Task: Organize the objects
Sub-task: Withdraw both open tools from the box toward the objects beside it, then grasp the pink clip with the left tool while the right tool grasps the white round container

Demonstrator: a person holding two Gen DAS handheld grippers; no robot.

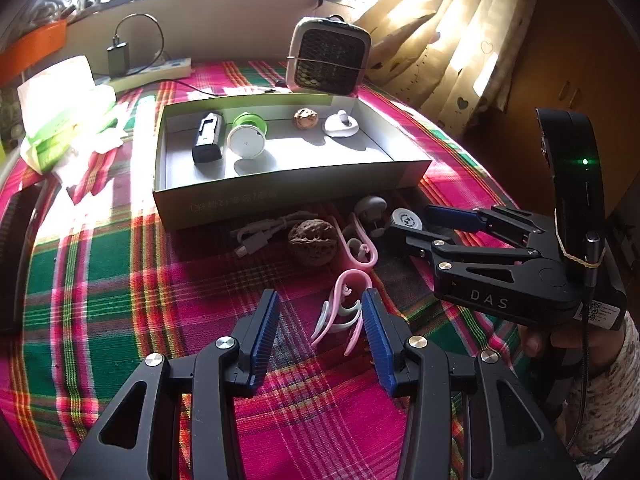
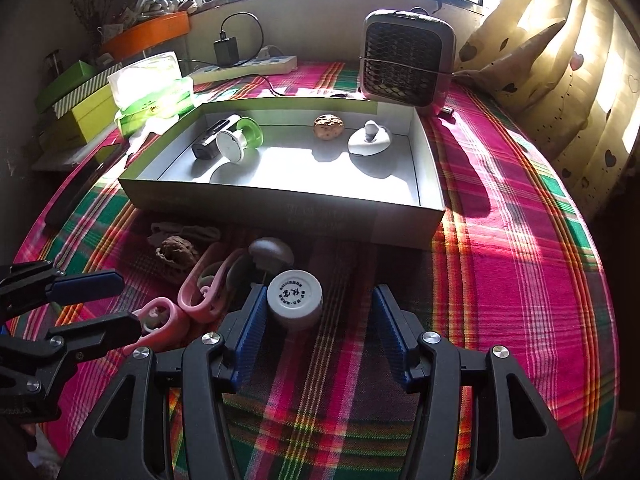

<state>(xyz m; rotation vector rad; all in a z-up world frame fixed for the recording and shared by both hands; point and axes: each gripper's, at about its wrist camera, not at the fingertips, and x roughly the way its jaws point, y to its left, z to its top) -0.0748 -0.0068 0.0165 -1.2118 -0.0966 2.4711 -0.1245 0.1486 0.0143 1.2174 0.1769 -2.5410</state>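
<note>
A shallow cardboard box (image 1: 280, 196) (image 2: 400, 224) on the plaid cloth holds a black device (image 1: 208, 138), a green-and-white spool (image 1: 247, 136), a walnut (image 1: 306, 119) and a white holder (image 1: 341, 125). In front of it lie a white cable (image 1: 260, 234), a brown walnut (image 1: 312, 242), pink clips (image 1: 352, 280) (image 2: 200, 292), a mushroom-shaped piece (image 2: 270, 254) and a white capped bottle (image 2: 295, 296). My left gripper (image 1: 320, 316) is open beside a pink-and-white clip (image 1: 340, 312). My right gripper (image 2: 318, 316) is open, the bottle near its left finger.
A small fan heater (image 1: 330, 56) (image 2: 408, 64) stands behind the box. A power strip with charger (image 1: 152, 70), tissue packs (image 1: 64, 112) and stacked boxes (image 2: 76, 96) sit at the back left. Curtains (image 2: 560, 60) hang at the right. A dark flat object (image 1: 16, 252) lies at the left.
</note>
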